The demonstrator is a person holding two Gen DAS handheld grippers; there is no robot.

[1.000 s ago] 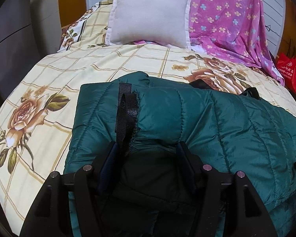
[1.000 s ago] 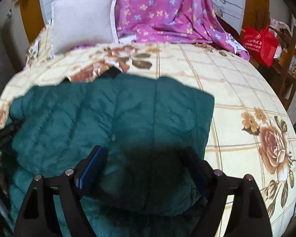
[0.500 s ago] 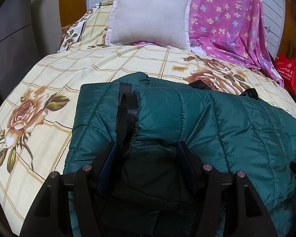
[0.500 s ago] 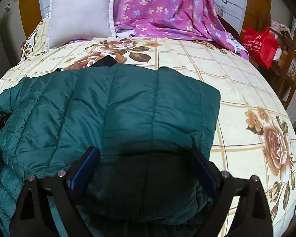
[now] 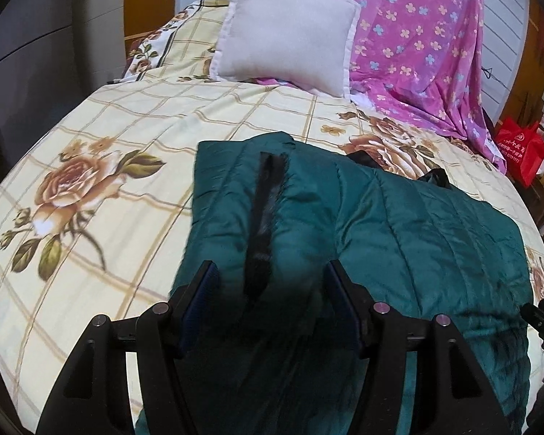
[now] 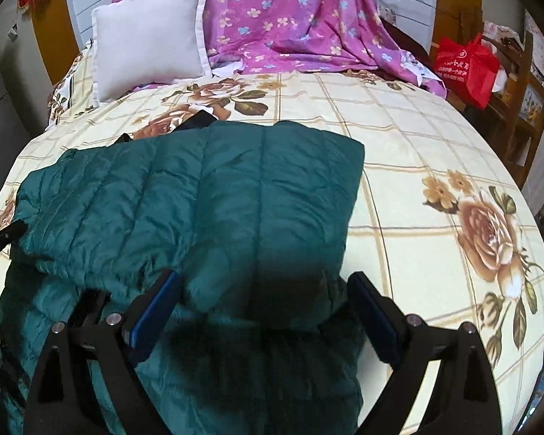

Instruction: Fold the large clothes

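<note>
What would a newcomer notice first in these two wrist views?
The dark green quilted jacket, folded over itself, fills the near middle of the bed with its cream rose-patterned sheet. Behind it, a pale grey pillow leans at the head of the bed beside a draped pink floral cloth. A red bag sits off the bed's right side, and both claws stand open over the jacket's near edge.

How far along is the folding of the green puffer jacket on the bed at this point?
Done: the green puffer jacket lies doubled over on the floral bedspread, its upper layer covering the lower.
In hand: nothing is gripped; the left gripper and right gripper both hover above the jacket's near edge with jaws open.
Left: possibly one more fold or some smoothing; the near edge is bunched.
</note>
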